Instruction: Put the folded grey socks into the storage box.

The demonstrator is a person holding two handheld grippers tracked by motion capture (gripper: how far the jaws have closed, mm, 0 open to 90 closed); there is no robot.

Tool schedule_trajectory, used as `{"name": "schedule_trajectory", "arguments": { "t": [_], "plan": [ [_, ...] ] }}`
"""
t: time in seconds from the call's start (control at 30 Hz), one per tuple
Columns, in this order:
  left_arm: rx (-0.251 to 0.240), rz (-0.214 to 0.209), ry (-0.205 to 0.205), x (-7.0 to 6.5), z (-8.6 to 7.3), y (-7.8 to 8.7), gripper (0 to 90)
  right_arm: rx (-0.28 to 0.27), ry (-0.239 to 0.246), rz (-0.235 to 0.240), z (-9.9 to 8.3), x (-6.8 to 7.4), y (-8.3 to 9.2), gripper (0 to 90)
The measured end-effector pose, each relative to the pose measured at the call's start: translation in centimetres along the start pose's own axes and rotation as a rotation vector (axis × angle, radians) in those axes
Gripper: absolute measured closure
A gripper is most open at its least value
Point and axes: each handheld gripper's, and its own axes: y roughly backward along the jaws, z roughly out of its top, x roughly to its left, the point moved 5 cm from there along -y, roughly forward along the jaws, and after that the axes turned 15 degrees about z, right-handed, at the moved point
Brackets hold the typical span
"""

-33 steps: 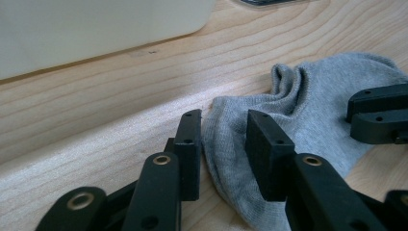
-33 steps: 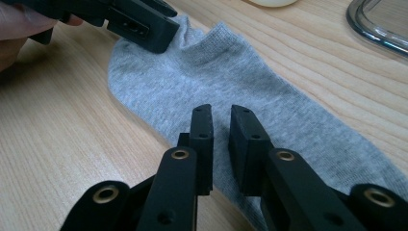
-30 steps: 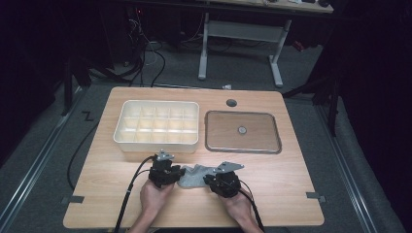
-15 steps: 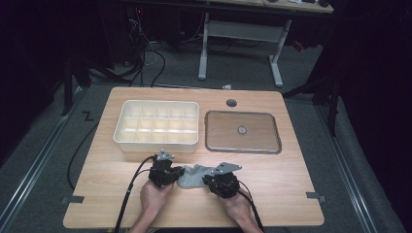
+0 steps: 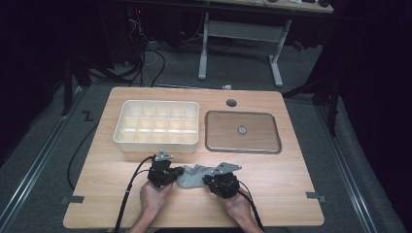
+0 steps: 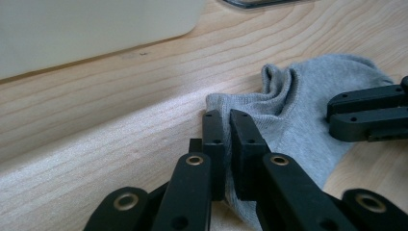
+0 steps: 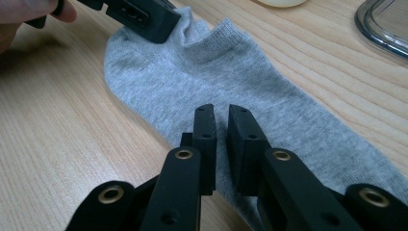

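While the grey sock point(image 5: 193, 174) lies flat along the near edge of the surface point(image 5: 291, 184), its long axis running left to right, the left gripper point(image 6: 226, 126) has just closed on its left end and the right gripper point(image 7: 222, 122) pinches its right part.

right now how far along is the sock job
Early stage. Done: both tools have hold of the grey sock, the left tool having just closed on one edge and the right tool pinching the other end. In hand: the sock lies flat on the table. Left: any folding, or moving it into the divided bin.
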Motion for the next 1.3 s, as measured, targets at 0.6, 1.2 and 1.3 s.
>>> {"name": "schedule_trajectory", "arguments": {
  "t": [0.6,1.2,1.3],
  "plan": [
    [0.008,-0.049,0.036,-0.8,0.6,1.7,86.7,-0.029,-0.037,0.027,0.6,0.0,0.5,82.5],
    [0.011,-0.09,0.069,-1.3,1.3,3.1,86.8,0.03,-0.002,0.022,1.2,0.1,-1.1,89.4],
    [0.012,-0.099,0.073,-1.5,1.6,3.4,86.8,0.037,0.002,0.027,1.5,0.2,-1.4,89.5]
  ]
}}
